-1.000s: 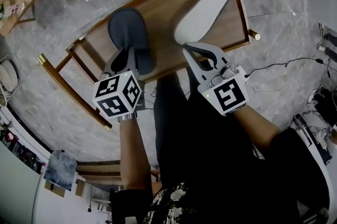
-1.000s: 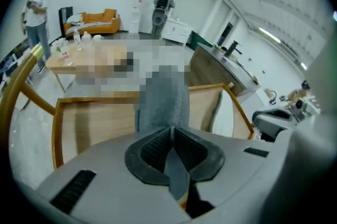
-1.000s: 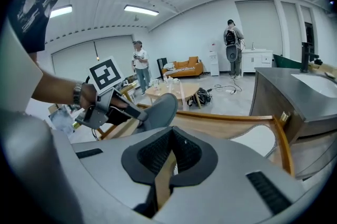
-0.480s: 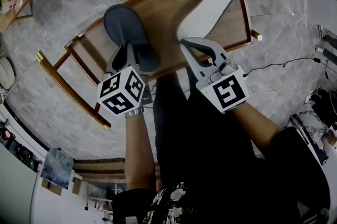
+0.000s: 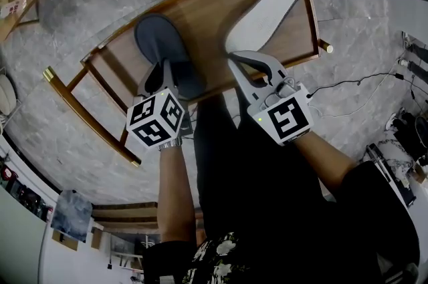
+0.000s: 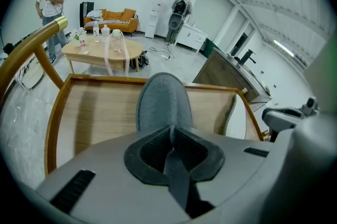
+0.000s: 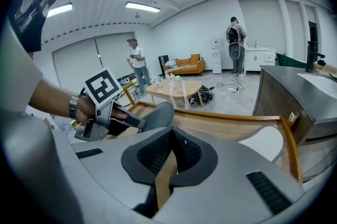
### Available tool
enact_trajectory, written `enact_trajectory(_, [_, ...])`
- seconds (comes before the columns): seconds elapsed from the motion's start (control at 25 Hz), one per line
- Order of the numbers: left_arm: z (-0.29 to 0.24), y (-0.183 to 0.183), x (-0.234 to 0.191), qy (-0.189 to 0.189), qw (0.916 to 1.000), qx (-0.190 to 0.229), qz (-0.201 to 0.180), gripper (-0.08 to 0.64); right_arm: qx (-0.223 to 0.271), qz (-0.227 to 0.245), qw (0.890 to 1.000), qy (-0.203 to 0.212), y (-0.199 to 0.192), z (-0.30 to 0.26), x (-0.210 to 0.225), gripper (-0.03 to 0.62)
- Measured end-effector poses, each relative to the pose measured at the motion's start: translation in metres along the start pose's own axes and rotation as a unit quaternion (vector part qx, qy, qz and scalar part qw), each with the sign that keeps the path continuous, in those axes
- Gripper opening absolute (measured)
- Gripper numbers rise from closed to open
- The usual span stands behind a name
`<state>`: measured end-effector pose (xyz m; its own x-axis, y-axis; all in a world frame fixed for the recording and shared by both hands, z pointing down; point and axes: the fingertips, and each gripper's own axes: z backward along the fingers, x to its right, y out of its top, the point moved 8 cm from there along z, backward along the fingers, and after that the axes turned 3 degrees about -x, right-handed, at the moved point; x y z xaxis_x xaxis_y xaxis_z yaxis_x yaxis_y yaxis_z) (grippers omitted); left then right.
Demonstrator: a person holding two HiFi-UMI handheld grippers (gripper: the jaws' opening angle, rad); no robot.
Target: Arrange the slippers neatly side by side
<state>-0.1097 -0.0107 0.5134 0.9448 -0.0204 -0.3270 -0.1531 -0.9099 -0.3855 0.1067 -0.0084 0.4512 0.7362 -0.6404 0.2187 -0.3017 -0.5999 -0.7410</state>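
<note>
A grey slipper (image 5: 159, 43) lies sole-down on the left half of a wooden seat (image 5: 207, 9). My left gripper (image 5: 167, 70) is shut on its heel edge. In the left gripper view the grey slipper (image 6: 160, 101) stretches away from the jaws of the left gripper (image 6: 171, 132), which pinch its rim. The second slipper (image 5: 264, 9) lies white sole up on the right half. My right gripper (image 5: 235, 61) hovers just short of that slipper's heel, shut with nothing between its pads. The right gripper view shows the right gripper (image 7: 169, 137), the grey slipper (image 7: 155, 115) and the white sole (image 7: 260, 141).
The seat has a raised wooden rim (image 6: 52, 128) and gold-tipped posts (image 5: 48, 74). A low table (image 6: 100, 51) and an orange sofa (image 6: 110, 17) stand far back, with people beyond. A cable (image 5: 361, 83) runs over the stone floor. A dark counter (image 7: 295, 86) stands at the right.
My left gripper has sunk a little toward the seat with the grey slipper and rolled slightly. The right gripper and the white-soled slipper have kept still.
</note>
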Motion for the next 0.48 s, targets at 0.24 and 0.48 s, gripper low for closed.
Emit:
enact_trajectory(0.24, [-0.0021,-0.0026,-0.0007,0.003,1.0000,0.005,0.006,0.031,-0.002,0.006,1.000,0.000,-0.0003,-0.0002,0.0009,-0.002])
enact_trajectory(0.48, [-0.0059,-0.0025,-0.0007,-0.002,1.0000,0.000,-0.001,0.081,0.000,0.006,1.000,-0.001,0.0005,-0.0015,0.0001,-0.002])
